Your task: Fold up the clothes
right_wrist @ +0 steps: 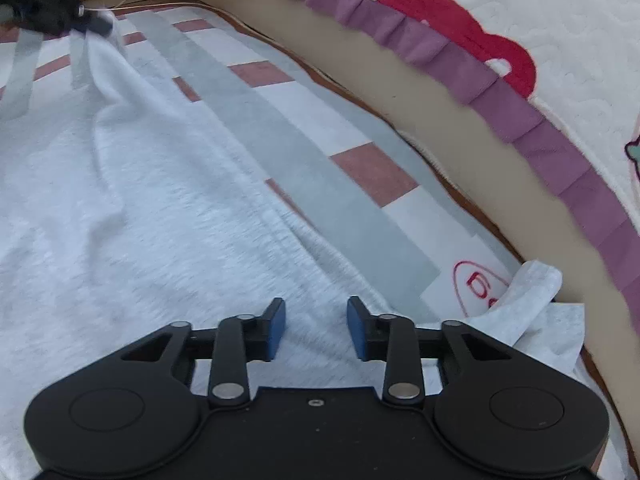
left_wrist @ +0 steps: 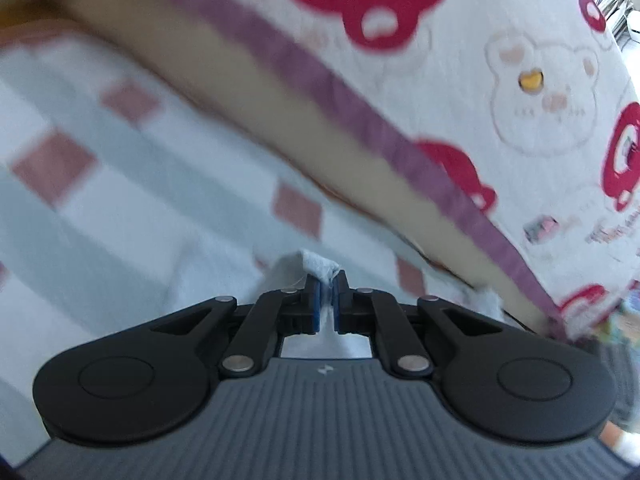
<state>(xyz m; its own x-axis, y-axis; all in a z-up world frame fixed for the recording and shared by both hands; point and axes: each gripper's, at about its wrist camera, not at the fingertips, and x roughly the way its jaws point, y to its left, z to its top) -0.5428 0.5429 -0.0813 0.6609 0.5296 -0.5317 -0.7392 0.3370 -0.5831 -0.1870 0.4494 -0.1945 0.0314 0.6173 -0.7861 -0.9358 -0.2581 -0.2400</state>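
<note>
Nearest in the right wrist view, the right gripper [right_wrist: 316, 330] hangs over the white garment [right_wrist: 132, 200] with its jaws apart and nothing between the blue pads. The garment lies spread on a checked cloth [right_wrist: 280, 128] of grey, white and dusty red, where a red oval holds writing too partial to read. Only this view shows the left gripper [right_wrist: 94, 24] far off, pinching the garment's far corner; its own view shows jaws clamped on that white corner. Beyond rises a bear-print bedspread [left_wrist: 532, 92] with purple trim [right_wrist: 480, 80].
</note>
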